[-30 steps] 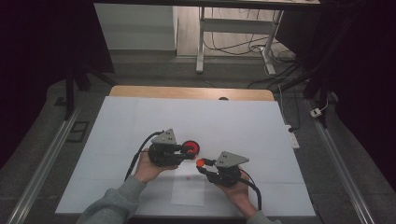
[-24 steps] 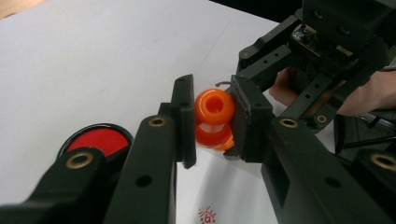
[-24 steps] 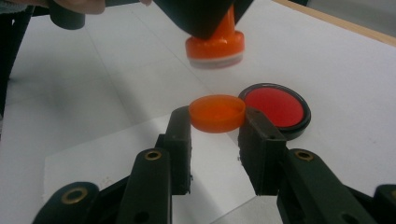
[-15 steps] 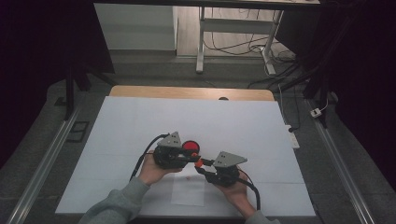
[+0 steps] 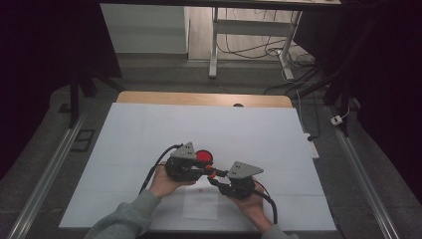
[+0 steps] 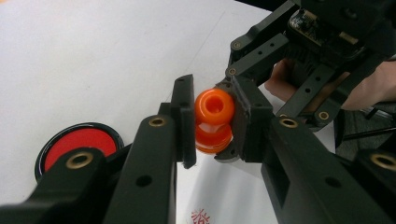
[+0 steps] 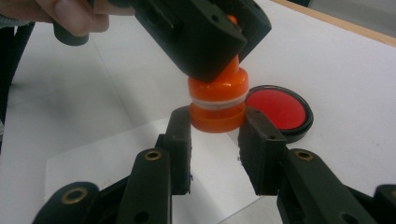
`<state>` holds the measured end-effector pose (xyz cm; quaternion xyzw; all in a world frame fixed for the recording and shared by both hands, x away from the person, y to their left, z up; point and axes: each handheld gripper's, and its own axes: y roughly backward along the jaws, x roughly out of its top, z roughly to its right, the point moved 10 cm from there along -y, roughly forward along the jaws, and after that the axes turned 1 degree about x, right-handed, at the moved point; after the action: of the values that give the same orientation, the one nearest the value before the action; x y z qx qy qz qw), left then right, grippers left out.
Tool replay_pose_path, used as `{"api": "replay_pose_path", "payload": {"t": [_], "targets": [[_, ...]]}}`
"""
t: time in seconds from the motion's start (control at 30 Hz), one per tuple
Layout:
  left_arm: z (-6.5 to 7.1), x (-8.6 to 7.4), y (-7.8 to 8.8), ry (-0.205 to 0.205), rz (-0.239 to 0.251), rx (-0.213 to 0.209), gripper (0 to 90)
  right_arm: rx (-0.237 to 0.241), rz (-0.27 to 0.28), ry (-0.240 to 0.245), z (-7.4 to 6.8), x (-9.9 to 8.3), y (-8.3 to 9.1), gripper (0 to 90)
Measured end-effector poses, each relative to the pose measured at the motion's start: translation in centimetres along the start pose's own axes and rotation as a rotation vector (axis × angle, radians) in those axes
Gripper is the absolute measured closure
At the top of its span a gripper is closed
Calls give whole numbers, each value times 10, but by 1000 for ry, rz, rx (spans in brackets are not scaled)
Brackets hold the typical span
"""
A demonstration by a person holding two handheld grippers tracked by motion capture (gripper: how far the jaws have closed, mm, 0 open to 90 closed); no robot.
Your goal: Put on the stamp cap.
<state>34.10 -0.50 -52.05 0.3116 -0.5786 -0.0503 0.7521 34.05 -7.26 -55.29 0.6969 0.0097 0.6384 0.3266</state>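
- On the left of the high view we see the left gripper (image 5: 198,168), held in the person's left hand (image 5: 164,181) above the white worktop (image 5: 139,134), with its cable trailing back toward the grey sleeve (image 5: 127,221).
- In the left gripper view, its fingers (image 6: 184,116) pinch the round knob of an orange stamp (image 6: 214,120); one pad lies against each side of the knob.
- Just behind that gripper we note a round ink pad (image 5: 203,156) with a red face and a black rim, resting flat on the worktop.
- The orange stamp sits between the two grippers near the front middle of the worktop, lifted above a white sheet of paper (image 5: 201,204) that bears a small red mark (image 5: 200,189).
- On the right, the right gripper (image 5: 215,175), held in the right hand (image 5: 254,206), meets the stamp from the opposite side.
- In the right gripper view, its fingers (image 7: 180,135) pinch the wide lower body of the stamp, below its pale ring, while the left gripper's fingers cover the knob from above.
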Motion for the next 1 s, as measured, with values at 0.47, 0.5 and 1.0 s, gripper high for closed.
{"api": "replay_pose_path", "payload": {"t": [0.47, 0.5, 1.0], "targets": [[0, -1, -1, 0, -1, 0, 722, 3, 6, -7, 0, 1, 1, 646], [0, -1, -1, -1, -1, 0, 722, 3, 7, -6, 0, 1, 1, 646], [1, -2, -2, 3, 0, -5, 722, 2, 10, -11, 0, 1, 0, 646]]}}
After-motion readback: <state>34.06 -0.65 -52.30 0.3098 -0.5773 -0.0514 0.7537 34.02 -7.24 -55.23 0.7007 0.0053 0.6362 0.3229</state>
